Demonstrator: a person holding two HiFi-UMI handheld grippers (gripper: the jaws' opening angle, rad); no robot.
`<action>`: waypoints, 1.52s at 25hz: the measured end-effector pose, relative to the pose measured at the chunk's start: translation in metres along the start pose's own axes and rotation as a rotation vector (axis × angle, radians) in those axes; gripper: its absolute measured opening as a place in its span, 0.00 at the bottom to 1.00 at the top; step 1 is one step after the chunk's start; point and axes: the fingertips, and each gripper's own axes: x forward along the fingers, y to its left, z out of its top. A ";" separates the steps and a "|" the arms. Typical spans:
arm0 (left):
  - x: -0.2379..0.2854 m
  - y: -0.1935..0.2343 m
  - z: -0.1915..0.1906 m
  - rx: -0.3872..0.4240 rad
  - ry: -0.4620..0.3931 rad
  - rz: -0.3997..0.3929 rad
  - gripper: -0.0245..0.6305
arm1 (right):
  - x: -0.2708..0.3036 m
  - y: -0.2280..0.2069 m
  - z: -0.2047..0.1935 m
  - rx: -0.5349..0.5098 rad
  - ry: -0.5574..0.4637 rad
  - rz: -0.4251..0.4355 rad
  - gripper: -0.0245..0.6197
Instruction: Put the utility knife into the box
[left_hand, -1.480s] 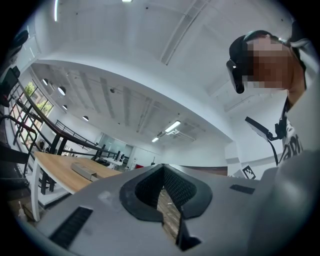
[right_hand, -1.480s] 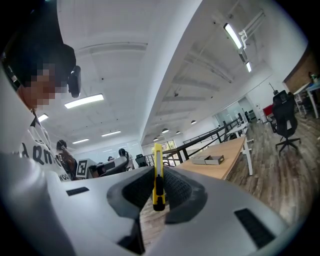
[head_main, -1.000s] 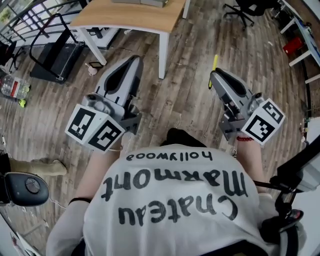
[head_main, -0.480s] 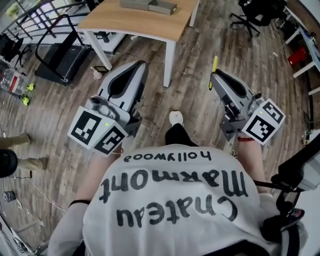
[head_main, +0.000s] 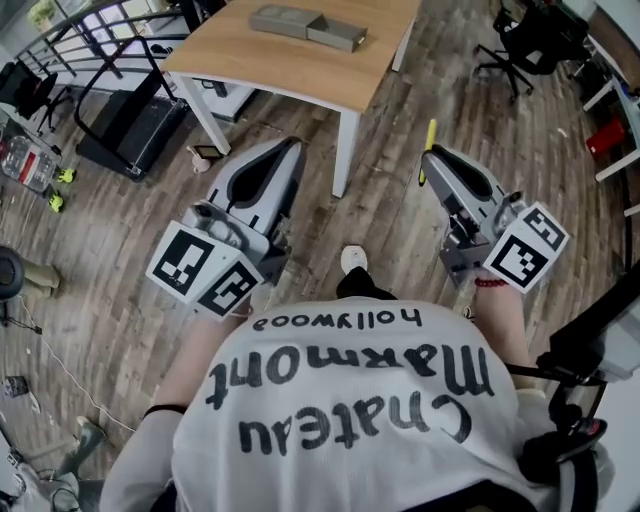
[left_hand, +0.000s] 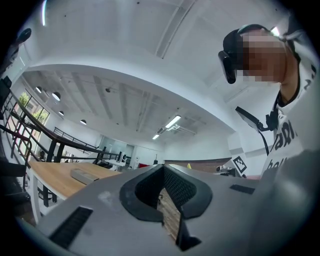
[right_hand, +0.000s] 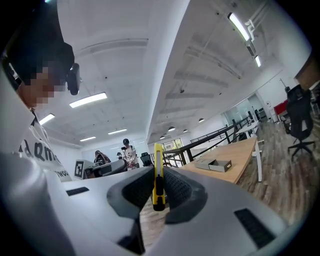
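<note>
Head view, step: the carry. The right gripper (head_main: 430, 152) holds the yellow utility knife (head_main: 430, 133) upright at waist height, well apart from the grey box (head_main: 306, 26) on the wooden table (head_main: 300, 70).
Head view, pose: both forearms point forward, and the left gripper (head_main: 291, 146) is level beside the right.
Left gripper view, jaws: the tips meet with nothing between them. The box (left_hand: 85, 175) lies ahead on the table (left_hand: 50, 176).
Right gripper view, jaws: clamped on the utility knife (right_hand: 158, 172), blade end up. The box (right_hand: 214, 164) shows an open tray.
Next move, judged: step closer, reach over the tray, lower the knife and release it.
</note>
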 end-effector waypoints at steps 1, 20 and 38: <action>0.009 0.006 -0.002 -0.005 0.000 0.004 0.05 | 0.003 -0.010 0.003 0.002 0.000 0.000 0.13; 0.185 0.109 -0.026 -0.099 0.076 0.060 0.05 | 0.079 -0.198 0.066 0.075 0.043 0.002 0.13; 0.262 0.168 -0.040 -0.080 0.114 0.140 0.05 | 0.142 -0.293 0.096 0.074 0.078 0.084 0.13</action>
